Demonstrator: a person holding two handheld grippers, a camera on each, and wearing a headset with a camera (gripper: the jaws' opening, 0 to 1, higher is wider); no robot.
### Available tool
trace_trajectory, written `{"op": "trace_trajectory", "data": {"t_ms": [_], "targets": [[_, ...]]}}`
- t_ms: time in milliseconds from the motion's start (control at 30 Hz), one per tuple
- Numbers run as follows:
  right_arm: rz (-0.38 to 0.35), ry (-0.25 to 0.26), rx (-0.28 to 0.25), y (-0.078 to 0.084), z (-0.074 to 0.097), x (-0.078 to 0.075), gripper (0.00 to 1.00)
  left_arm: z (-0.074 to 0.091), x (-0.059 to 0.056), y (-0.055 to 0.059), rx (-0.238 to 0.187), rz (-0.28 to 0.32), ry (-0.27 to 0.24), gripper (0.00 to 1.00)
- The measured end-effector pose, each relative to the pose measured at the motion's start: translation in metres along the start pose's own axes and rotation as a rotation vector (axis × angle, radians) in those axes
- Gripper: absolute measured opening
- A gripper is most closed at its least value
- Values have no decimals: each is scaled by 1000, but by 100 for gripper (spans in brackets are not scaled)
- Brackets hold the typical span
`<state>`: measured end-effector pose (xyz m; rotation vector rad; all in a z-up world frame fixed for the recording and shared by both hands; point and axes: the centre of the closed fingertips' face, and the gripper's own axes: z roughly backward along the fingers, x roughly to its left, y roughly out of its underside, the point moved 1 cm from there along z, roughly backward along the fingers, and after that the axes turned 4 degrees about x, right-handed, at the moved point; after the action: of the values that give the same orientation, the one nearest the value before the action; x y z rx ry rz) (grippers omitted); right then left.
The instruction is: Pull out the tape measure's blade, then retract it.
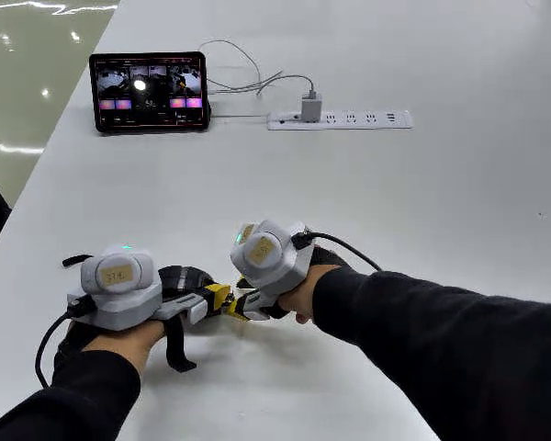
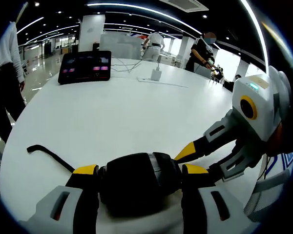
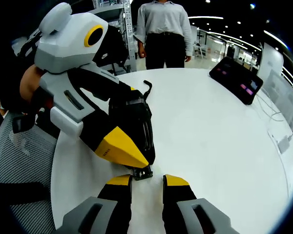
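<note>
Tongs: two. The left tongs (image 2: pixel 140 169) are clenched on the tape measure; the right tongs (image 3: pixel 147 181) are slightly parted, with bare surface showing between them.
Tape measure (image 1: pixel 185 278): one, black, lying on the surface between the two tongs, with its body squeezed between the left pair's yellow tips.
Blade hook (image 3: pixel 142 173): one small metal tab at the case's mouth, just ahead of the right tips. We see it lying there, not pinched.
Strap (image 1: pixel 174 344): one black loop, trailing off the case across the surface towards the person.
Surface (image 1: pixel 395 202): one, white.
Tablet (image 1: pixel 149 92): one, screen lit, at the far side.
Power strip (image 1: pixel 349 119): one, white, right of the tablet, with one charger (image 1: pixel 310 106) plugged into it and cables running to the tablet.
Head view: we see both tongs meeting over the case, but their tips are too crowded there for us to read the grip.
Left gripper view: we see the case seated between the left tips and the right tongs coming in from the right, one yellow tip touching the case.
Right gripper view: we see the hook and the gap between the right tips.
Bystanders (image 2: pixel 155 43): three in the left gripper view, one in the right gripper view.
</note>
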<state>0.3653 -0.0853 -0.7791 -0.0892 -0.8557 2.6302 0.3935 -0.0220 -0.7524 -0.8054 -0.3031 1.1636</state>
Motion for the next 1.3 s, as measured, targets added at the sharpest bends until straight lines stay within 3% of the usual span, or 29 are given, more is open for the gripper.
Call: {"op": "trace_trajectory", "data": {"t_ms": [367,600,800,933,1067,1200,1300], "targets": [[-64,17,-30,16,19,0,27,6,0,1,-3,-28,7,71],[-101,35,-73,17,35,-5,29,11,-4,8,20,-87,23,78],[-103,47,-100,23,54,-4,34,16,-3,9,20,-123,66,81],[-112,73,-116,33,67,-9,37,20,-2,14,30,-155,96,87],[-167,105,-139,49,80,-17,39,25,-1,19,36,-205,108,90],[-207,123,-139,66,90,-20,40,29,7,17,30,-196,111,93],[-262,136,-174,70,103,-22,44,34,6,12,4,-180,147,97]]}}
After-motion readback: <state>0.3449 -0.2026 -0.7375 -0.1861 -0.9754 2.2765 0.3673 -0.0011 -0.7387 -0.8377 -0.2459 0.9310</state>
